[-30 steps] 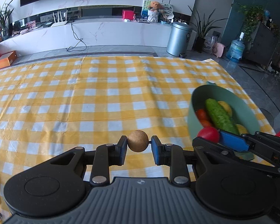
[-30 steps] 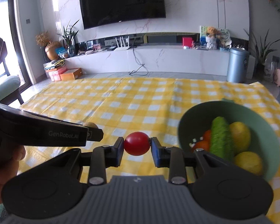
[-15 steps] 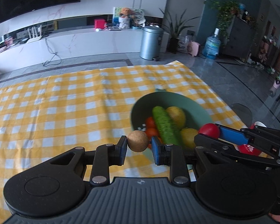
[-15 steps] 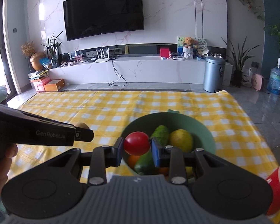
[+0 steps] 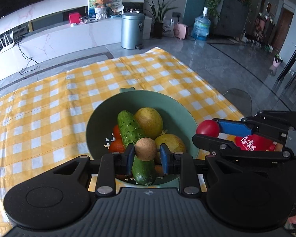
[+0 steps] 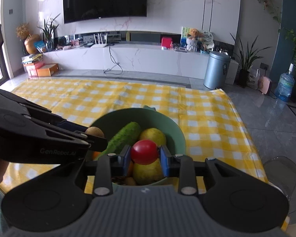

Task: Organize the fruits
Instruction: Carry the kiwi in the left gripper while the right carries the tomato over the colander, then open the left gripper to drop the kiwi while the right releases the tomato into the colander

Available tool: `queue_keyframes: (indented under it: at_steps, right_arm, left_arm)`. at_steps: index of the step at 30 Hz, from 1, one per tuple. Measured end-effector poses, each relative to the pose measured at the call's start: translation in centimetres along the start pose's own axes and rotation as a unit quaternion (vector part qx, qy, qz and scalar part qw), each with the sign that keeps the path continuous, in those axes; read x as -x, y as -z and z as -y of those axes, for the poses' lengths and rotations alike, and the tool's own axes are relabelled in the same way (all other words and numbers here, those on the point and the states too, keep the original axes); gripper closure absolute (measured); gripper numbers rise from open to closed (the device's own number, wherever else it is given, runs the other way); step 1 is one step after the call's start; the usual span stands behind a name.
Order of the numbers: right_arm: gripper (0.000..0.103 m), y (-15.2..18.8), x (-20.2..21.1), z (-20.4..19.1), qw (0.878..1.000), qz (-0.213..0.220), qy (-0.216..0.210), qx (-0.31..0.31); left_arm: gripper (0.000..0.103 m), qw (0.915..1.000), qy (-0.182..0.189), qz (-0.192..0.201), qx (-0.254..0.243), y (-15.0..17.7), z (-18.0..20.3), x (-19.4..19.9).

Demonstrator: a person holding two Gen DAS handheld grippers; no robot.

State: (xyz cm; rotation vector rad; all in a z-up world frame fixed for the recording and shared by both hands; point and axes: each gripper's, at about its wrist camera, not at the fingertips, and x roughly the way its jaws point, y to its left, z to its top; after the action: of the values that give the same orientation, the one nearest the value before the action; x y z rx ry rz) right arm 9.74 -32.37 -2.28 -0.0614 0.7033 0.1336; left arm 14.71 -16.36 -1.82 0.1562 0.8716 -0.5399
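the left tool (image 5: pixel 146 156) is closed on a small round brown fruit (image 5: pixel 145 149), gripped between its two blue pads (image 5: pixel 130 155) above the near half of the green bowl (image 5: pixel 100 118). the right tool (image 6: pixel 144 159) is clamped on a red tomato (image 6: pixel 144 151), also held over the bowl's near side. from the left wrist view the right tool sits just to the right of the bowl's rim, its tomato (image 5: pixel 207 127) outside the rim line; from the right wrist view the left tool (image 6: pixel 96 136) reaches in from the left, beside it.

in the bowl lie a cucumber (image 5: pixel 135 138), two yellow fruits (image 5: pixel 149 121) and orange-red tomatoes (image 5: pixel 116 145), filling much of it; the lower layer is partly hidden by the tools. a red cup (image 5: pixel 252 143) with white lettering stands behind the right tool, mostly covered.

the bowl rests near the right edge of the counter, on a yellow checked cloth (image 5: pixel 49 108); the cloth to the left and beyond lies open. the cloth's right edge (image 6: pixel 238 118) drops off to grey floor. farther off stand a steel bin (image 6: pixel 216 70) and a water bottle (image 6: pixel 285 86).
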Motion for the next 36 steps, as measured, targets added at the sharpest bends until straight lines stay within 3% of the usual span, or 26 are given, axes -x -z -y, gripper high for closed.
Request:
queue_keyframes:
  at_steps: [7, 32, 36]
  right_arm:
    - [0.075, -0.1, -2.7, 1.7, 0.999, -0.034, 0.012, 0.016]
    - [0.075, -0.9, -8.5, 1.8, 0.995, -0.086, -0.002, 0.053]
    - [0.074, -0.8, -9.0, 1.5, 0.994, -0.097, -0.007, 0.055]
  left_arm:
    - [0.072, 0.9995, -0.007, -0.031, -0.002, -0.5, -0.5, -2.8]
    - [0.071, 0.9996, 0.014, -0.023, -0.005, -3.1, -1.1, -6.4]
    - [0.065, 0.9996, 0.017, -0.02, -0.011, -2.9, -1.0, -6.3]
